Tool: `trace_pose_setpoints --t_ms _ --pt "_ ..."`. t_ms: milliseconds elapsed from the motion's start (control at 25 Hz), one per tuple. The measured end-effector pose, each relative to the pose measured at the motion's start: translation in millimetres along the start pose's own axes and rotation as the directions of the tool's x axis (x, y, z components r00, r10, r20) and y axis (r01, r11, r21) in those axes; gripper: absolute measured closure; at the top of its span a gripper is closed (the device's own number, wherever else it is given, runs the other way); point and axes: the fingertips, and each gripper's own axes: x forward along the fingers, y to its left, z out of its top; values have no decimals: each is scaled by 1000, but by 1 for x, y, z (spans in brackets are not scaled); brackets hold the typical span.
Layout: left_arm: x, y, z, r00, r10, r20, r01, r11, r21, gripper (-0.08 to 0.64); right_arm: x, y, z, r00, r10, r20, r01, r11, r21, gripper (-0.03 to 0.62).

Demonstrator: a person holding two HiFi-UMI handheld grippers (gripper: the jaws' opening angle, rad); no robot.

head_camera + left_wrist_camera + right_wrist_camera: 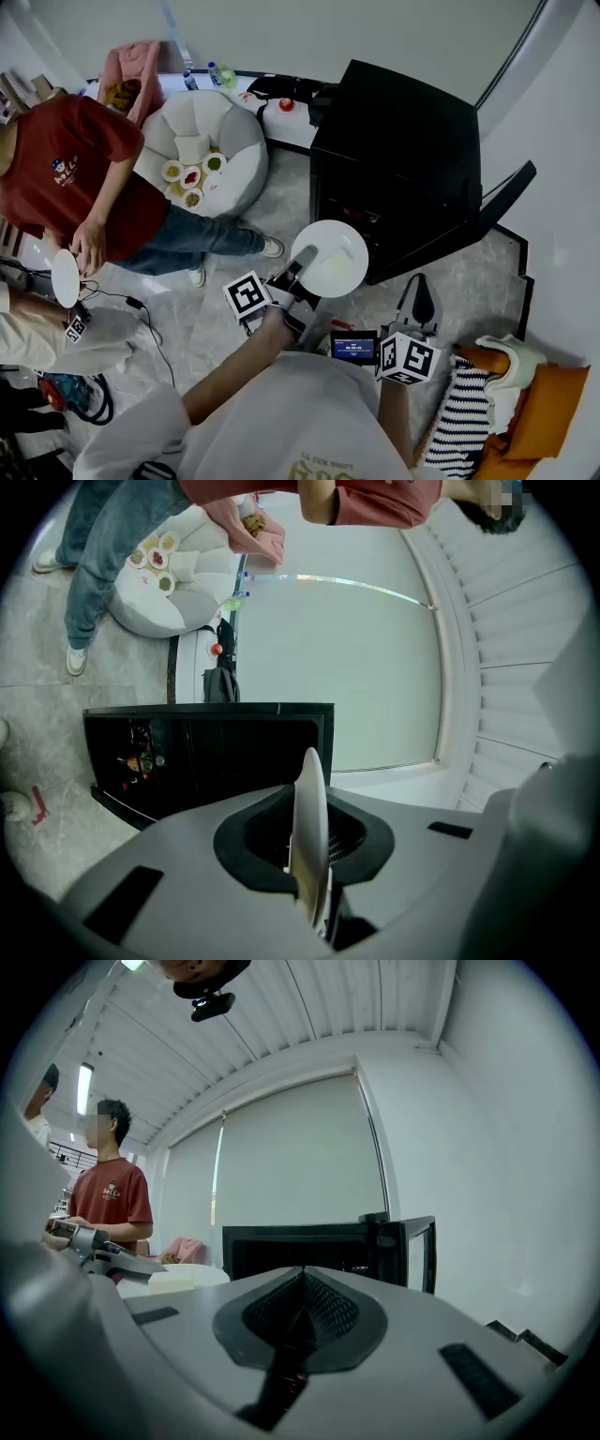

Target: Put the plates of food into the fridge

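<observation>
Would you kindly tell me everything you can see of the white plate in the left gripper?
The white plate is round, smooth and glossy, with a shallow raised rim and a pale yellowish patch, perhaps food, toward one side. The left gripper has its jaws shut on its rim; nothing else touches it. It is held roughly level, just in front of the open black fridge.

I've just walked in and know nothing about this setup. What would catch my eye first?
A big white plate, pinched at its rim by the jaws of the left gripper, is held out beside the black fridge, whose door stands open. At far left a person in a red shirt holds a second plate, next to a pale cushion seat carrying several small dishes of food.
</observation>
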Motion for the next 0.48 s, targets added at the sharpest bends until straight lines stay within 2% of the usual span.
trace_pose_setpoints --t_ms 480 --pt "2 16 -3 1000 9 -6 -9 1000 -17 531 0 0 -29 997 16 -77 -15 1000 17 581"
